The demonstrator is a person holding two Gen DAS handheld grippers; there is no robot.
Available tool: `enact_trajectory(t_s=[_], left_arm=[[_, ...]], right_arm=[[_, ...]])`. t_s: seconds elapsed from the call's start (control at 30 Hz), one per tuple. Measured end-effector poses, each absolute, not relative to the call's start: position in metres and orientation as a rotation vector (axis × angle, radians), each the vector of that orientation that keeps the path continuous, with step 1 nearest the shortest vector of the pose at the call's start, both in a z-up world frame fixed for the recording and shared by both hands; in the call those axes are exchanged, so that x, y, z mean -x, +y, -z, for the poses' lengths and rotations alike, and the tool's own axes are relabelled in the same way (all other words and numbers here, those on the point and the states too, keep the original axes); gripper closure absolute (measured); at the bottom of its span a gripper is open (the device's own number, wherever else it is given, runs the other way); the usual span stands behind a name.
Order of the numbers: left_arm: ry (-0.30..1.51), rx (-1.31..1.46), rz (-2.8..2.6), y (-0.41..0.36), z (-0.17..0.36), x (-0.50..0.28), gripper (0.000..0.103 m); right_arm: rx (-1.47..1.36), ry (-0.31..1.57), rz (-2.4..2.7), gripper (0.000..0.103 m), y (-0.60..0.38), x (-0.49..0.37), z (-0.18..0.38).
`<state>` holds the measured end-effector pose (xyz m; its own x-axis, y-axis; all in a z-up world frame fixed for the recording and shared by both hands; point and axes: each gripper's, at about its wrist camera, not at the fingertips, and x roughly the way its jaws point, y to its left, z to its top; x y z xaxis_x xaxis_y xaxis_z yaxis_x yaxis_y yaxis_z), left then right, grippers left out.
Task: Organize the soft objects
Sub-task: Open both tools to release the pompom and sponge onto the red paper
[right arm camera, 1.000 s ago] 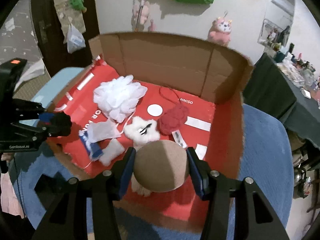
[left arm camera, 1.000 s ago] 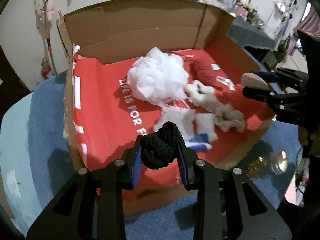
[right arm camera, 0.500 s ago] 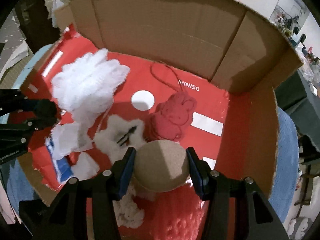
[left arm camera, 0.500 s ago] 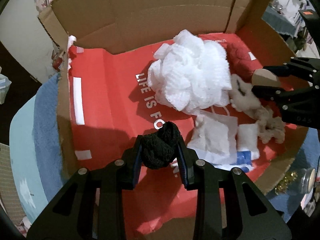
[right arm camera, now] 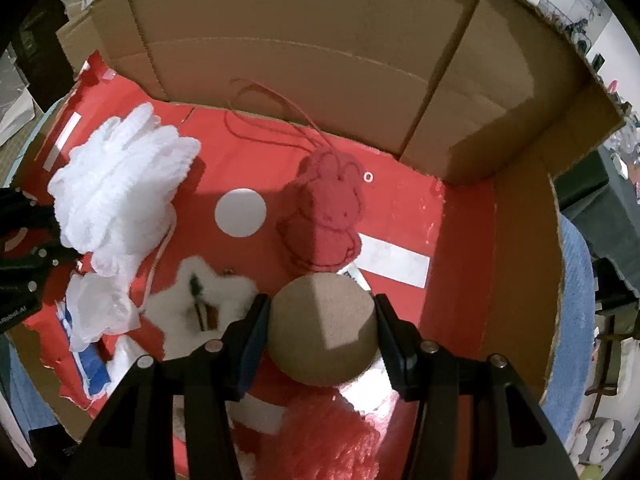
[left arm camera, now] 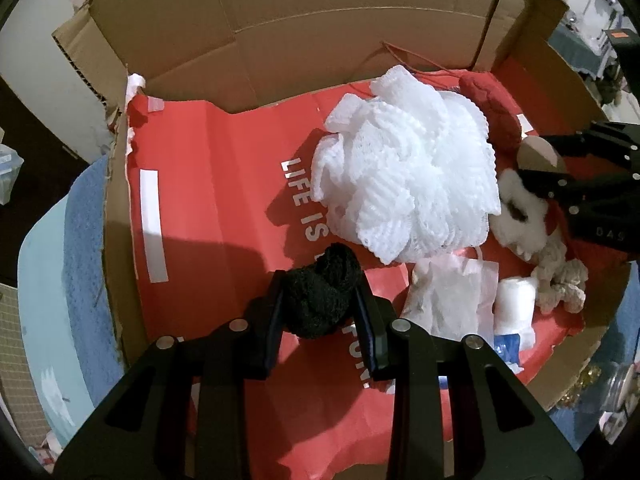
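Left gripper point(left arm camera: 320, 300) clenched on black knit ball point(left arm camera: 322, 290), lower centre, over cardboard box point(left arm camera: 320, 20). Right gripper point(right arm camera: 322, 332) grasps tan sponge ball point(right arm camera: 322, 330). Only right view shows red bunny plush point(right arm camera: 326, 220); white mesh pouf point(left arm camera: 404, 176) fills left view's centre.

1. White capitals "LIFE IS" point(left arm camera: 301, 196) are printed on the red liner point(left arm camera: 224, 184) that covers the floor of the cardboard box point(left arm camera: 280, 20); the white mesh puff point(left arm camera: 408, 176) hides the rest of that line.
2. Nearer the camera on the same liner, the letters "FUN" point(left arm camera: 362, 360) show beside the left tongs point(left arm camera: 320, 300).
3. "DAS" point(left arm camera: 610, 233) stands in pale letters on the black body of the right tongs, seen at the right edge of the left wrist view.
4. A partly legible white word ending in "Rebot.AI" point(right arm camera: 14, 314) stands on the black body of the left tongs, at the left edge of the right wrist view.
5. A small white ring, like an "O" point(right arm camera: 368, 177), is printed on the liner just beside the red rabbit plush point(right arm camera: 326, 220).
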<state>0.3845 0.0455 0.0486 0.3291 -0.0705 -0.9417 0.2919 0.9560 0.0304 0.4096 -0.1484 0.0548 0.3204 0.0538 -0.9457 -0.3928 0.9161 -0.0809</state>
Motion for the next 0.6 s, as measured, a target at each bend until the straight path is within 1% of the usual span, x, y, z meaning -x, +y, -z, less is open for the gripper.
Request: enact_trajectory(t_s=[0.23,0.4,0.43,0.47,0.6], left_arm=[[1.203,-0.205,0.266,0.041,-0.045,-0.391,0.073],[1.191,-0.188,0.274,0.038,-0.049,-0.386,0.071],[1.186,-0.182,0.275,0.038,-0.050,-0.385,0.059],[1.183,-0.179,0.276,0.038,-0.051,-0.383,0.041],[1.145,-0.190,0.301,0.032,-0.060,-0.373,0.040]], right_arm=[[0.314,1.201,-0.312,0.048,-0.159,-0.411,-0.054],[0.314,1.195,-0.315,0.044,-0.158,-0.412,-0.057],[0.318,1.192,-0.311,0.042,-0.158,-0.412,-0.056],[0.318,1.190,-0.306,0.039,-0.159,-0.411,-0.056],[0.314,1.190,-0.311,0.031,-0.159,-0.411,-0.054]])
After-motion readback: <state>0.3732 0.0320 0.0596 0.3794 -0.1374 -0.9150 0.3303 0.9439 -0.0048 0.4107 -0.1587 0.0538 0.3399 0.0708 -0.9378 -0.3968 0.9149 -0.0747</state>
